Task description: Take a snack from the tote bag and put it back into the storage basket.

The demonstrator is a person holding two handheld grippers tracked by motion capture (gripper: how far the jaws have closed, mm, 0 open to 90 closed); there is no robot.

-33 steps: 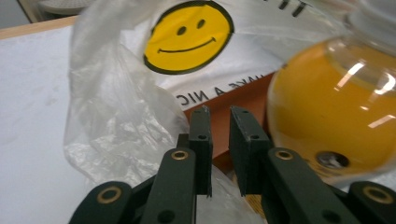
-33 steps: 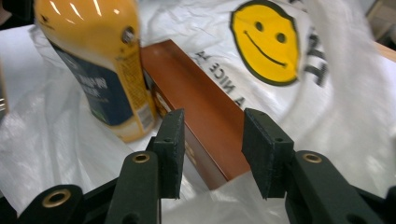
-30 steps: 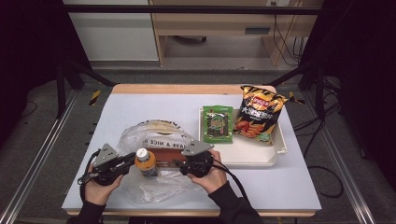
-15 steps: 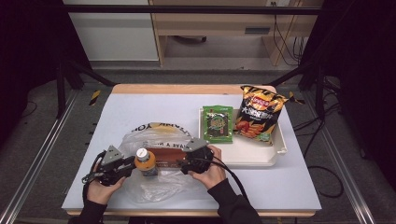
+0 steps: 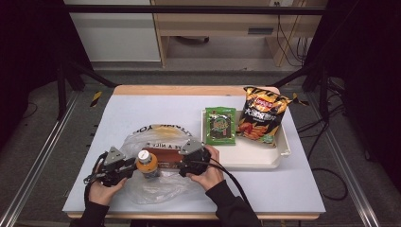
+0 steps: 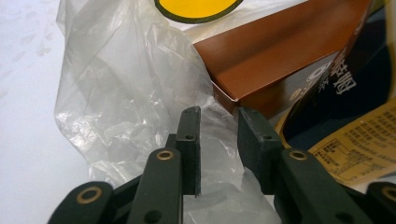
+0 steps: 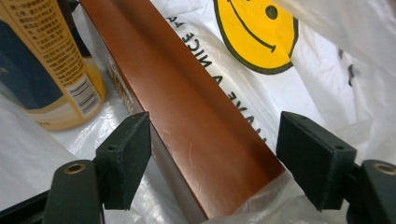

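A clear plastic bag [image 5: 156, 137] printed with a yellow smiley lies at the table's front left. In it are a long brown box [image 5: 166, 158] and an upright bottle [image 5: 147, 163] with an orange cap. My left gripper [image 5: 126, 166] sits just left of the bottle. In the left gripper view its jaws [image 6: 217, 116] stand open by a narrow gap over crumpled bag film [image 6: 116, 84], having just been opening, with the box [image 6: 280, 51] and bottle label [image 6: 336, 107] beyond. My right gripper [image 5: 183, 163] is at the box's right end. Its jaws [image 7: 215, 135] have just been opening and now stand open on either side of the box [image 7: 187, 107], with the bottle [image 7: 46, 60] to the left.
A white tray [image 5: 246, 158] at the right holds a green packet [image 5: 221, 125] and an orange-and-black chip bag [image 5: 260, 113]. Bare table [image 5: 142, 109] lies behind the bag. The person's hands come in over the front edge.
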